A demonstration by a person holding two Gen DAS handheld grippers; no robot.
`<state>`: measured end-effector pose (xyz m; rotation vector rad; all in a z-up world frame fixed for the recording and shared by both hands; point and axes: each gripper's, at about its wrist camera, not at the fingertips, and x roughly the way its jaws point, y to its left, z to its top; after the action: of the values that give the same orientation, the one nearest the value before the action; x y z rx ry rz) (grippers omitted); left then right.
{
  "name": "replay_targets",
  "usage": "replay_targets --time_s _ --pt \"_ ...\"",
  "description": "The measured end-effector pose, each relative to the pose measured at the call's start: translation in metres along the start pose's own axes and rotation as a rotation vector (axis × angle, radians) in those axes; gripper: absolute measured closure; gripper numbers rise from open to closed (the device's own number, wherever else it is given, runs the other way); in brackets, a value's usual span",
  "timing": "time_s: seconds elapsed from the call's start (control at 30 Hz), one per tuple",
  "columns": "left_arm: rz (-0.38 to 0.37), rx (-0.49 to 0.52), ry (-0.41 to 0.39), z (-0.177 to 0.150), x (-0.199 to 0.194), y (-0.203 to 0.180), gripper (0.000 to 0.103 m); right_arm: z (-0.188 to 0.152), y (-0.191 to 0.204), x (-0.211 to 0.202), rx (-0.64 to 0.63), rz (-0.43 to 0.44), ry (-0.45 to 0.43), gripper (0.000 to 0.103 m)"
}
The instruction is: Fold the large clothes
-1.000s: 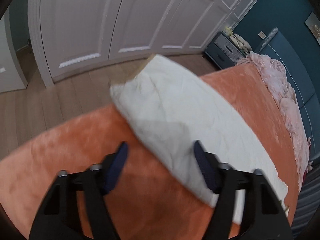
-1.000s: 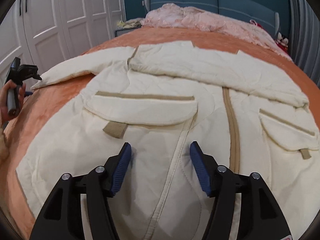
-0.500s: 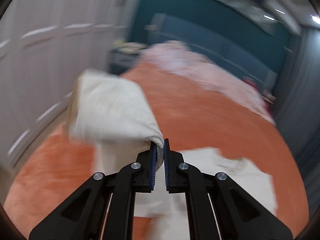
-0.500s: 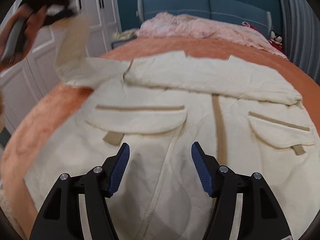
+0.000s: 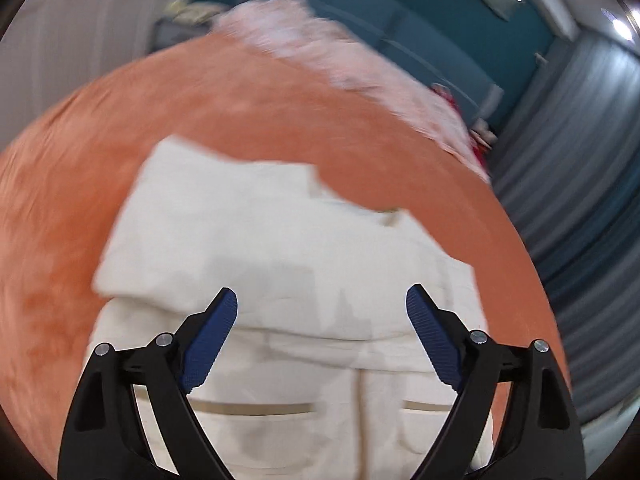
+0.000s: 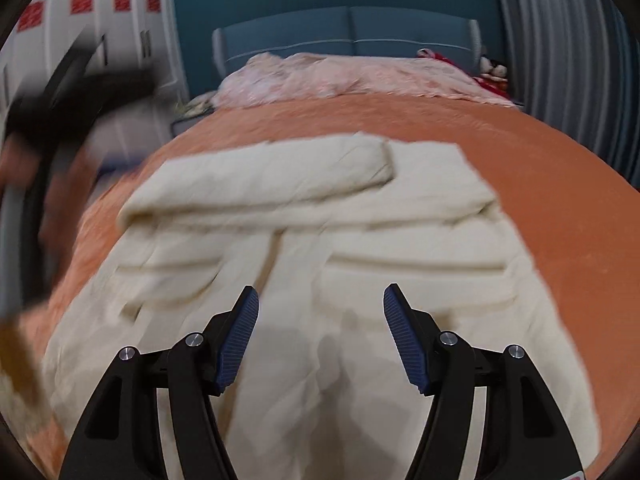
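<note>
1. The cream quilted coat (image 6: 320,240) lies flat on the bed's orange plush blanket (image 6: 560,184), filling the middle of both my views.
2. Both its sleeves are folded across the chest: one padded sleeve (image 6: 260,176) runs from 9 o'clock towards 1 o'clock over the other.
3. Tan-trimmed pocket flaps (image 5: 256,408) show below the sleeves, either side of the front seam.
4. My left claw (image 5: 322,332) has just been opening; its blue pads are spread wide above the coat, nothing between them.
5. My right claw (image 6: 320,332) hangs spread over the lower front, empty.
6. A crumpled pink quilt (image 6: 340,76) sits at 12 o'clock by the teal headboard (image 6: 348,36).
</note>
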<state>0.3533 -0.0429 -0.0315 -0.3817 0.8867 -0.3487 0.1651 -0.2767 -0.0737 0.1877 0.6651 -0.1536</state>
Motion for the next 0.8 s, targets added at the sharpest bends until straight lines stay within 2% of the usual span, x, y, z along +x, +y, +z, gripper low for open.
replay_targets --time_s 0.13,0.3,0.5,0.63,0.7,0.73,0.77,0.8 --pt "0.056 -0.204 0.019 0.014 0.004 0.078 0.020 0.040 -0.027 0.022 0.091 0.010 -0.016 0.036" --pt "0.036 -0.388 0.043 0.015 0.014 0.134 0.024 0.081 -0.050 0.064 0.166 -0.023 -0.030 0.035" --pt "-0.033 -0.534 0.080 -0.005 0.027 0.158 0.026 0.103 -0.056 0.118 0.219 -0.041 0.006 0.035" --pt "-0.075 -0.588 0.074 -0.011 0.025 0.156 0.026 0.105 -0.060 0.154 0.279 -0.030 0.071 0.035" --pt "-0.098 -0.595 0.068 -0.009 0.023 0.155 0.036 0.104 -0.058 0.167 0.292 -0.004 0.100 0.035" --pt "-0.097 -0.588 0.067 -0.005 0.023 0.152 0.038 0.105 -0.056 0.171 0.288 0.010 0.111 0.041" --pt "-0.088 -0.580 0.066 -0.003 0.023 0.152 0.043 0.106 -0.054 0.176 0.278 0.028 0.123 0.060" --pt "-0.054 -0.559 0.074 0.001 0.025 0.149 0.052 0.108 -0.051 0.179 0.265 0.046 0.138 0.074"
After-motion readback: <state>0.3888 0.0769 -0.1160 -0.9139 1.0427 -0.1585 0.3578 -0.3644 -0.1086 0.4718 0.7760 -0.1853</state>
